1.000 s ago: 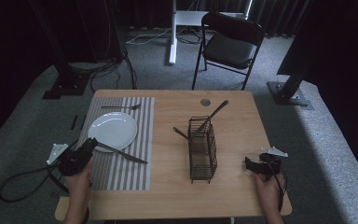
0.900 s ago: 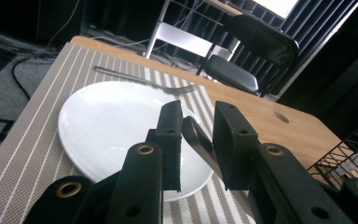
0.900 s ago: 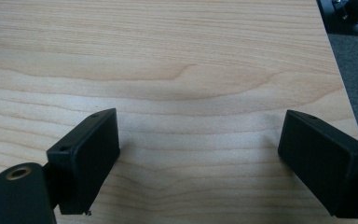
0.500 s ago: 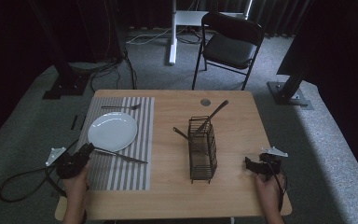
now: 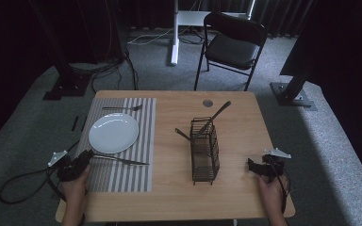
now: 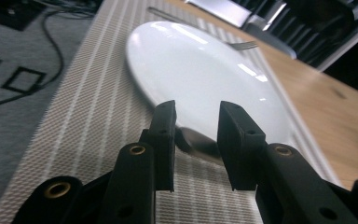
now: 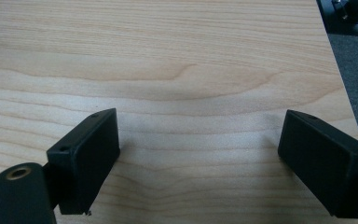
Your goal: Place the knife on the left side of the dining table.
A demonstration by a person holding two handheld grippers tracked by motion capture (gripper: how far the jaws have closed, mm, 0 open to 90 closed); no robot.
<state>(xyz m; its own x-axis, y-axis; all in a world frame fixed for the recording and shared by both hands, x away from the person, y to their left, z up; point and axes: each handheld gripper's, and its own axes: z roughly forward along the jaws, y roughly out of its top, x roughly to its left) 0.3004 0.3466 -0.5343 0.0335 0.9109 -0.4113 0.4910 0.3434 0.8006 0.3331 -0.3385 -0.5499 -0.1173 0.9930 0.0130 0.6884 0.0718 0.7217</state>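
Work in hand: the left claw (image 6: 196,140) sits low over the striped placemat (image 5: 122,174), at the handle end of the knife (image 5: 122,160) that lies just in front of the plate (image 5: 113,133).
Left claw state: jaws narrowly parted, one on each side of the knife's rounded handle end (image 6: 200,144); whether they already press on it I cannot tell.
Right claw state: the right claw (image 7: 198,158) is spread wide, with nothing but bare wood between its jaws, resting well to the right of the plate on the surface (image 5: 245,122).
Knife position: flat on the placemat, handle end at the plate's near-left rim, blade running away to the right.
Risk, slip: the handle looks thin and smooth, and a grip this close to its tip could let the knife pivot or drop when lifted.
Risk, plate: the plate's rim is just beyond the jaws, so pushing further forward could nudge or ride up on it.
Risk, mat: a dragging lift could bunch the placemat and shift the plate.
Around the plate: a fork (image 5: 121,108) lies beyond it on the mat; a wire cutlery basket (image 5: 204,150) stands to its right, holding two utensils.
In the way: that basket and its leaning handles, if the knife travels rightwards.
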